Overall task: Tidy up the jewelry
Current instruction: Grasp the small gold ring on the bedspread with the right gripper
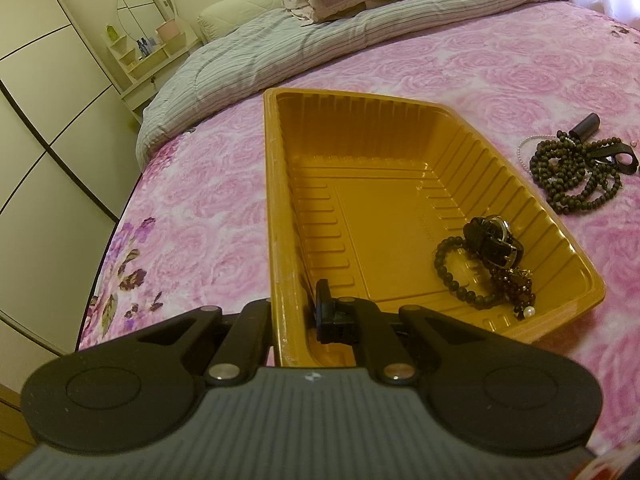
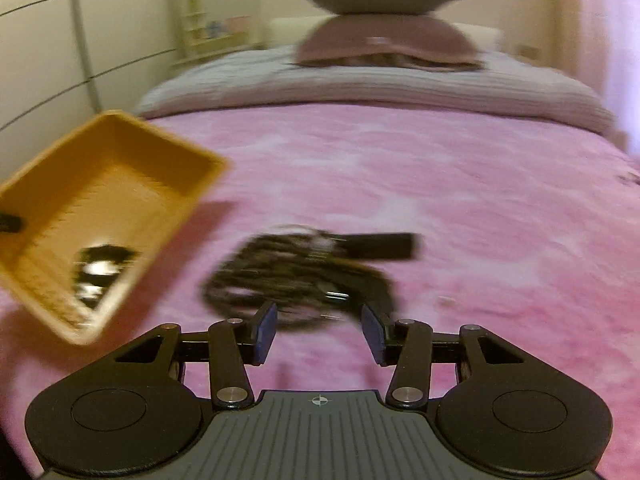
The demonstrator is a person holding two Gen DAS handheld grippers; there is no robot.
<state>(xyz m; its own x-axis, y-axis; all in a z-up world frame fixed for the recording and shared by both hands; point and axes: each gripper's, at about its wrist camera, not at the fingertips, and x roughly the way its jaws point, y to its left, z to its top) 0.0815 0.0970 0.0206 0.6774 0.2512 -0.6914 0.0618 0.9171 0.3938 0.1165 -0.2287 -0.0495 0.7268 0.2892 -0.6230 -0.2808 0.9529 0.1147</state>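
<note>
Clamped on the near-left rim of the orange tray [image 1: 280, 208]: left gripper [image 1: 294, 312], one finger outside the wall, one inside. At four o'clock in the tray, heaped together: a dark bead bracelet [image 1: 452, 276], a black watch [image 1: 494, 242], a reddish beaded piece with a pearl [image 1: 518, 286]. Well off at two o'clock on the pink rose bedspread [image 1: 192, 208], a tangle of dark bead strands [image 1: 572, 172] beside a small dark cylinder [image 1: 586, 125]. Spread wide and gripping nothing: right gripper [image 2: 320, 330], just short of the blurred tangle at twelve o'clock.
</note>
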